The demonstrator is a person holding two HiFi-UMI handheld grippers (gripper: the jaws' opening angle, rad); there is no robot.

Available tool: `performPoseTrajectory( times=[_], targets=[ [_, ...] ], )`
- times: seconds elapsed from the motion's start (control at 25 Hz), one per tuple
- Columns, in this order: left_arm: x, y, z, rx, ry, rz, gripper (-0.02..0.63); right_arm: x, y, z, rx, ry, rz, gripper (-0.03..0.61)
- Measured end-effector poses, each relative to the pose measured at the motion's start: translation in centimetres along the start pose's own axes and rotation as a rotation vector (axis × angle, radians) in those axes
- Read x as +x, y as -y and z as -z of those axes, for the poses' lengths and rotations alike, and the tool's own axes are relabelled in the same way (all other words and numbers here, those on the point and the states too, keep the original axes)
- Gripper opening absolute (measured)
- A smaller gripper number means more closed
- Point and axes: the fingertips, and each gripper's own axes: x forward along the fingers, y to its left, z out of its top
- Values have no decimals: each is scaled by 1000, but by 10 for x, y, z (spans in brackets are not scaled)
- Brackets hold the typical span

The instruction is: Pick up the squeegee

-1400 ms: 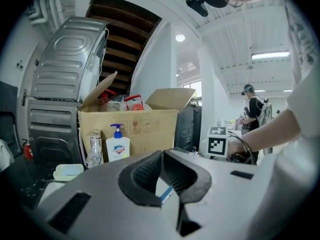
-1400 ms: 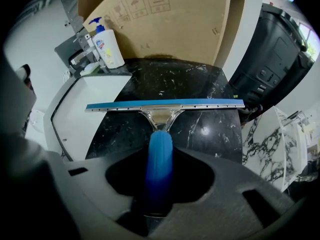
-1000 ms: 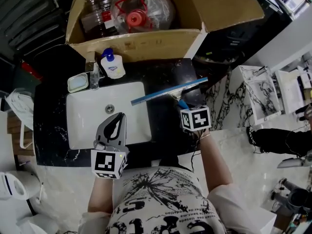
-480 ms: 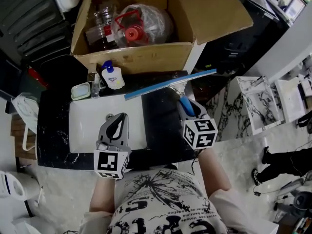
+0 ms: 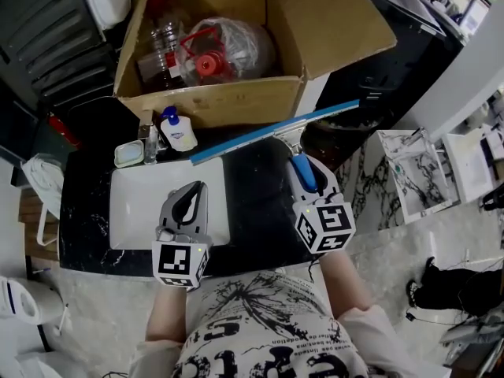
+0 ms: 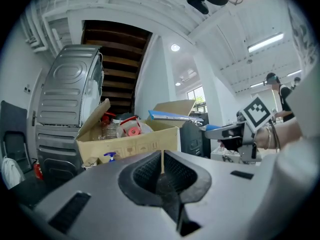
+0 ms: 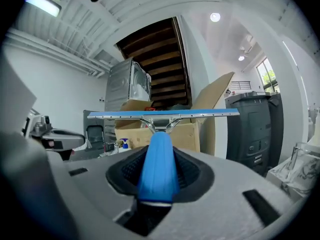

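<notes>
While my right gripper (image 5: 304, 166) clamps the blue handle of the squeegee (image 5: 268, 135), the long blade hangs crosswise in the air over the back edge of the black counter (image 5: 260, 211). It is near the cardboard box (image 5: 209, 101), and its right tip juts past the box's corner. My left gripper (image 5: 187, 194), jaws pressed together on nothing, hovers over the white sink (image 5: 134, 211), with open room between the two.
</notes>
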Motion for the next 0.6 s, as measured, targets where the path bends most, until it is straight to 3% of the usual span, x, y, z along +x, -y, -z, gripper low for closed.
performPoseTrajectory(
  times=[0.6],
  targets=[
    [8, 8, -8, 5, 14, -14, 18, -2, 9, -5, -5, 21, -29, 112]
  ],
)
